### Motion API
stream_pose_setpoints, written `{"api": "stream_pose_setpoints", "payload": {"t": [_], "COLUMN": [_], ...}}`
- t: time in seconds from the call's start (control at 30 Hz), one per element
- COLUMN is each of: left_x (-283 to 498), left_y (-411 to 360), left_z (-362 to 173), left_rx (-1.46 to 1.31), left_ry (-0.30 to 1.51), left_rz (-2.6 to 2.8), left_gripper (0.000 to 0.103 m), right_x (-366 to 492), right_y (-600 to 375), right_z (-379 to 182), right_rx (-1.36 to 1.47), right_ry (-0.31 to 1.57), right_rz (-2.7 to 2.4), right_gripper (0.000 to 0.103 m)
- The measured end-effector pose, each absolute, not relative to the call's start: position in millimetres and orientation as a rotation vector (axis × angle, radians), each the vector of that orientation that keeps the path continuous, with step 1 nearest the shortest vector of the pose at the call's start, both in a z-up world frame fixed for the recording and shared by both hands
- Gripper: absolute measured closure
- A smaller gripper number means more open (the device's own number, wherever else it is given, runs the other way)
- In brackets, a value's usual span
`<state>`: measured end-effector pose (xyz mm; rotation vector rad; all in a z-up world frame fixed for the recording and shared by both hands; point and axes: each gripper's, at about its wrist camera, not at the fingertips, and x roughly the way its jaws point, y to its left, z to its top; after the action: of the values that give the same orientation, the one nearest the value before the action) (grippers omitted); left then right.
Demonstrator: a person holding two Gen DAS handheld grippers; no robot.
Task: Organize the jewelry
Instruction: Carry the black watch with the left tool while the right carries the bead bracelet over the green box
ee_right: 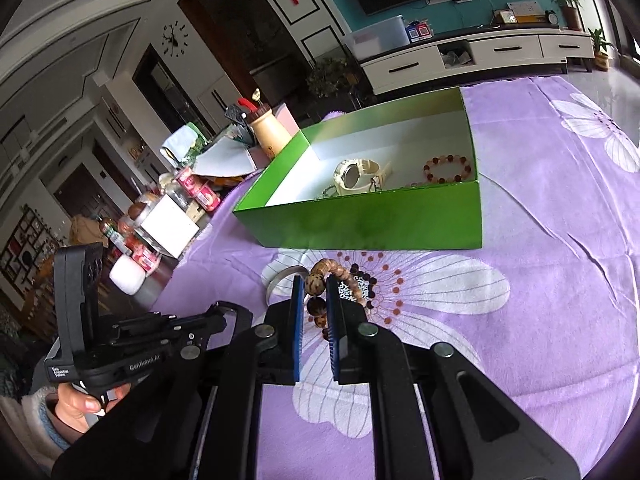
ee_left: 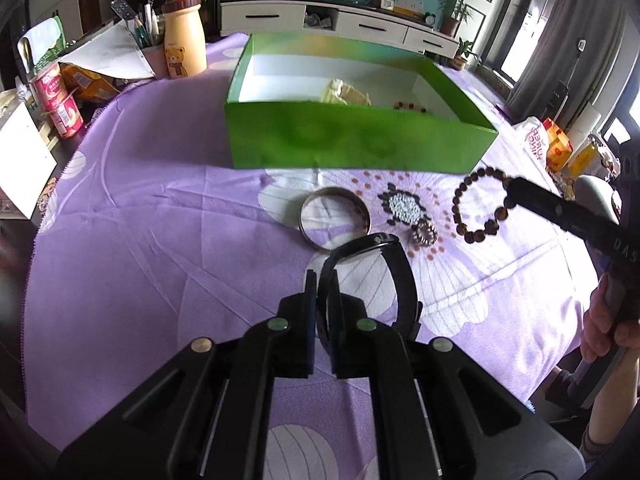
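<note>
My left gripper [ee_left: 322, 280] is shut on the strap of a black watch [ee_left: 384, 264] and holds it above the purple cloth. My right gripper [ee_right: 316, 288] is shut on a brown bead bracelet [ee_right: 336, 276], which also shows in the left wrist view [ee_left: 476, 204] with the right gripper's finger on it. A silver bangle [ee_left: 336, 216] and a small sparkly piece [ee_left: 425, 235] lie on the cloth in front of the green box [ee_left: 352, 144]. Inside the box [ee_right: 360, 224] lie a white watch [ee_right: 354, 176] and a red bead bracelet [ee_right: 448, 168].
At the table's left edge stand a bear bottle [ee_left: 185, 40], a pen holder [ee_left: 146, 36], red cans [ee_left: 56, 100], snack bags and a white carton [ee_left: 20, 164]. Orange packets [ee_left: 560, 148] lie at the right edge. A TV cabinet [ee_left: 340, 24] stands beyond the table.
</note>
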<state>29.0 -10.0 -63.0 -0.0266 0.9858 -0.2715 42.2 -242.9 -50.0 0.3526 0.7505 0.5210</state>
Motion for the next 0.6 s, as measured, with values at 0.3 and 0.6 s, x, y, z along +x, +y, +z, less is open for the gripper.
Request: {"api": "stream_pose_setpoints", "payload": {"t": [0.3,0.6], "left_x": [29.0,29.7], "left_y": [2.4,10.6], "left_z": [-48.3,-38.0], "left_rx": [-0.049,-0.065], "left_ry": [0.957,0.932], "left_rz": [-0.251,-0.235], "left_gripper": [0.098,0.098], "right_x": [32.0,26.9], "right_y": [-245.7,-240.0], "right_z": [-44.9,-34.4], "right_rx": [0.373,0.365], "right_ry": [0.741,0.722], "right_rz": [0.522,0.537], "right_gripper": [0.093,0.093]}}
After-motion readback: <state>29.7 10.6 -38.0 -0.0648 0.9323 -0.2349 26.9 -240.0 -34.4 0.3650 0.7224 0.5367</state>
